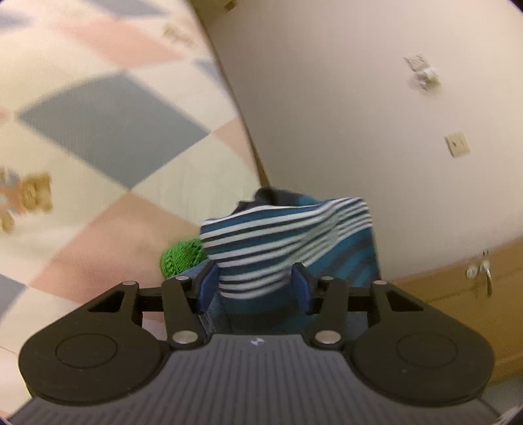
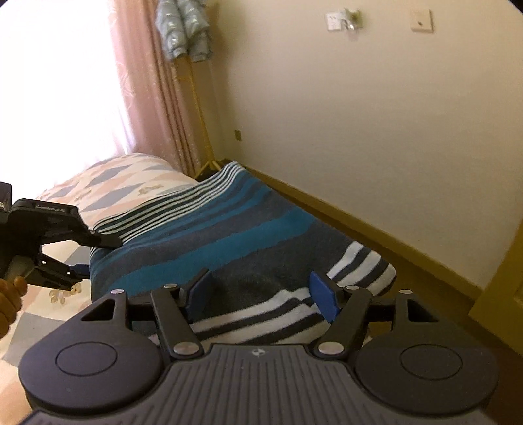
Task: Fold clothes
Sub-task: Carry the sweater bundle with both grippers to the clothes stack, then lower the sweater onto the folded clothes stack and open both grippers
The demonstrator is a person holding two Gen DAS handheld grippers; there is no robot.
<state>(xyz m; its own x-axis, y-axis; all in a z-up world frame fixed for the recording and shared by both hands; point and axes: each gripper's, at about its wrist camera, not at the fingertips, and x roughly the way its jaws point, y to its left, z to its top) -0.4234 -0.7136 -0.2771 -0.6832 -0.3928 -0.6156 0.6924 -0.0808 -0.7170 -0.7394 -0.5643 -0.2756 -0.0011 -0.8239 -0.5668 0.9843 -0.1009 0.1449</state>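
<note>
A blue, teal and white striped garment (image 2: 228,229) lies stretched over the patterned bed (image 2: 130,183). My left gripper (image 1: 256,289) has its blue pads on either side of a bunched striped edge of the garment (image 1: 278,242) and holds it lifted. It also shows at the left of the right wrist view (image 2: 78,258), at the garment's left edge. My right gripper (image 2: 264,297) has its blue pads spread wide over the near striped end, with cloth lying between them.
A green knitted item (image 1: 179,258) sits on the bed beside the garment. A cream wall (image 2: 376,130) with a wooden skirting runs along the right. A yellow stand with a hanging jacket (image 2: 183,29) and a pink curtain (image 2: 147,81) stand behind the bed.
</note>
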